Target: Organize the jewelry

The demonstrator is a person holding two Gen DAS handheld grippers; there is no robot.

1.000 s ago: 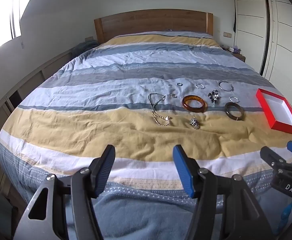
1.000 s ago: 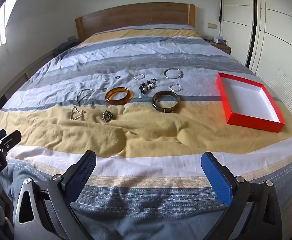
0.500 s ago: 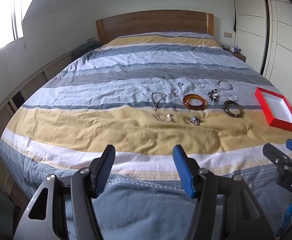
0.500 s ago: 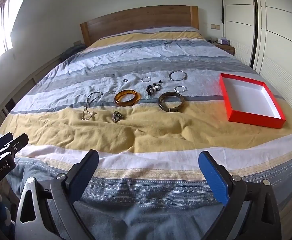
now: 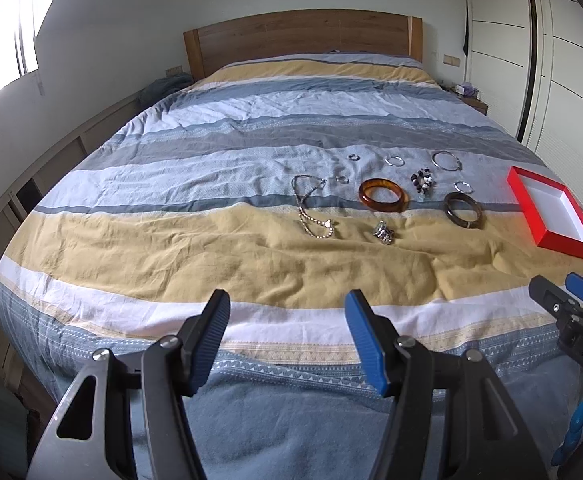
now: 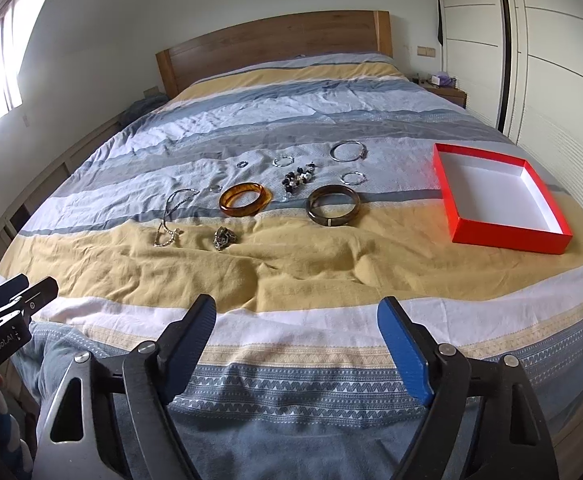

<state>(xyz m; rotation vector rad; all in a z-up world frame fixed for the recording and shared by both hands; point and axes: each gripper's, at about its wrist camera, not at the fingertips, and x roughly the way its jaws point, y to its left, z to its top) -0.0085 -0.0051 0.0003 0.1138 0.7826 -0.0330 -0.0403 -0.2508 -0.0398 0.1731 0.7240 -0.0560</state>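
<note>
Jewelry lies spread on the striped bed: an amber bangle, a dark bangle, a chain necklace, a beaded bracelet, a metal clump and several silver rings and hoops. An empty red box with a white inside sits to their right. My left gripper and right gripper are both open and empty, hovering over the bed's foot, well short of the jewelry.
The bed has a wooden headboard. White wardrobe doors stand on the right, with a nightstand by the headboard. A low wall ledge runs along the left under a bright window.
Both grippers have drawn back from the bed and the views have widened. The right gripper's jaws have narrowed somewhat but stay open. The jewelry and box have not moved.
</note>
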